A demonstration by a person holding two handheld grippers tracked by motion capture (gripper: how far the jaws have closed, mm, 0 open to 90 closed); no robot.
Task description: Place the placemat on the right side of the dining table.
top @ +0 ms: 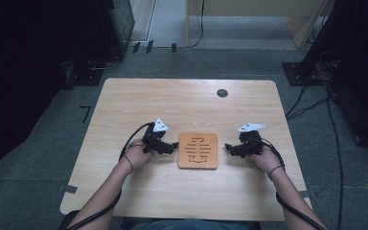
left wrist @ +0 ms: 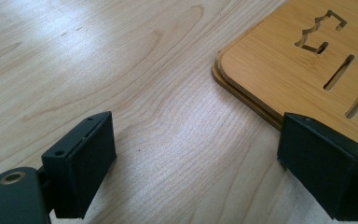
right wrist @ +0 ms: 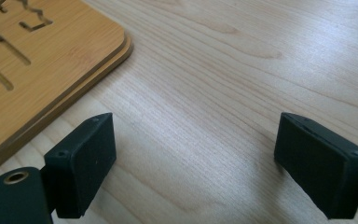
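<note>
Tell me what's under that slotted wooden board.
A second board edge shows just below the top board, so two seem stacked on the table. Anything beneath them is covered.

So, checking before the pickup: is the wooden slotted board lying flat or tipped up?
Flat. The square wooden slotted board rests level on the light wooden table, no edge lifted.

I am working in what looks like a lab or test room, not a home. The light wooden counter [top: 124,100] stands alone on grey carpet [top: 38,158], with black tape marks [top: 85,113] stuck to the floor beside it. Dark equipment stands [top: 84,72] flank the far corners, and loose black cables [top: 311,103] trail across the floor at the right.
</note>
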